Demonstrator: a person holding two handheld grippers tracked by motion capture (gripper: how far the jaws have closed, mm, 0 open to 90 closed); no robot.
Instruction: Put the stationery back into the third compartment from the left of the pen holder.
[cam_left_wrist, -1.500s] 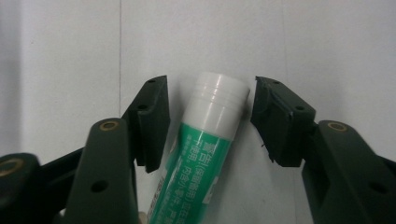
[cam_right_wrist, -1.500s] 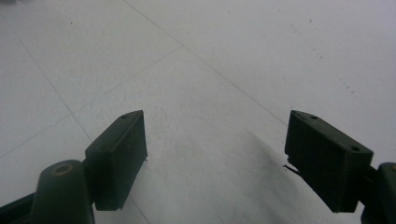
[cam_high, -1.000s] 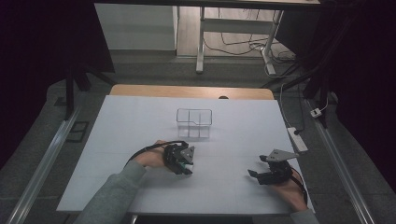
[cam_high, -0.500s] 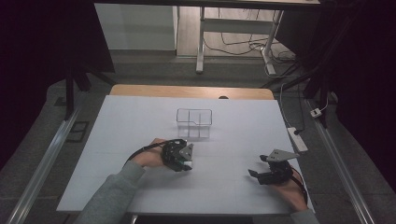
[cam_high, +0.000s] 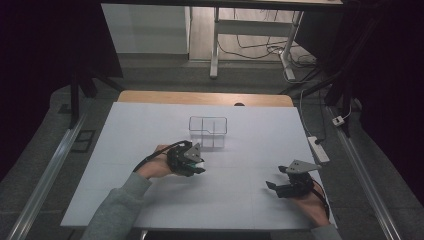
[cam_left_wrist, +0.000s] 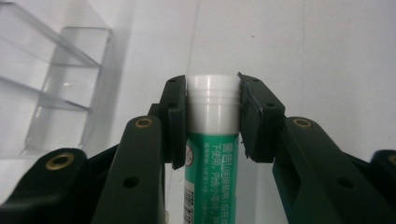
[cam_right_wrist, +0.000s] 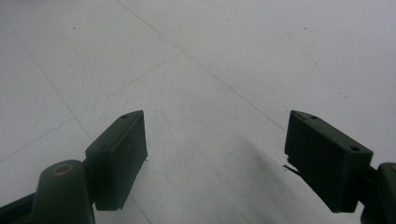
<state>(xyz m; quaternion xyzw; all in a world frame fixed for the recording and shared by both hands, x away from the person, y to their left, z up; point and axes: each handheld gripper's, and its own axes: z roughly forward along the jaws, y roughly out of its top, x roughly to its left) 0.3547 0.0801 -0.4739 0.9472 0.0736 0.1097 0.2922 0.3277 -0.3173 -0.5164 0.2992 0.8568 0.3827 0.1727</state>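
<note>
My left gripper (cam_high: 199, 163) hovers near the middle of the white table (cam_high: 260, 135), shut on a green glue stick (cam_left_wrist: 211, 158) with a white cap (cam_left_wrist: 210, 95). In the left gripper view both pads (cam_left_wrist: 173, 119) press on the stick just below the cap, which points away from the camera. A clear plastic box with dividers (cam_high: 208, 131) stands just beyond it, and it also lies at the upper left of the left gripper view (cam_left_wrist: 56, 79). My right gripper (cam_high: 274, 186) rests at the front right, open, with bare table between its jaws (cam_right_wrist: 215, 158).
A white power strip (cam_high: 318, 148) lies off the table's right edge. A wooden strip (cam_high: 205, 97) runs along the table's far edge. Metal desk legs and cables stand on the floor beyond.
The left gripper has lifted a little with the glue stick in it, drifting slightly toward the clear box. The right gripper has stayed where it was.
</note>
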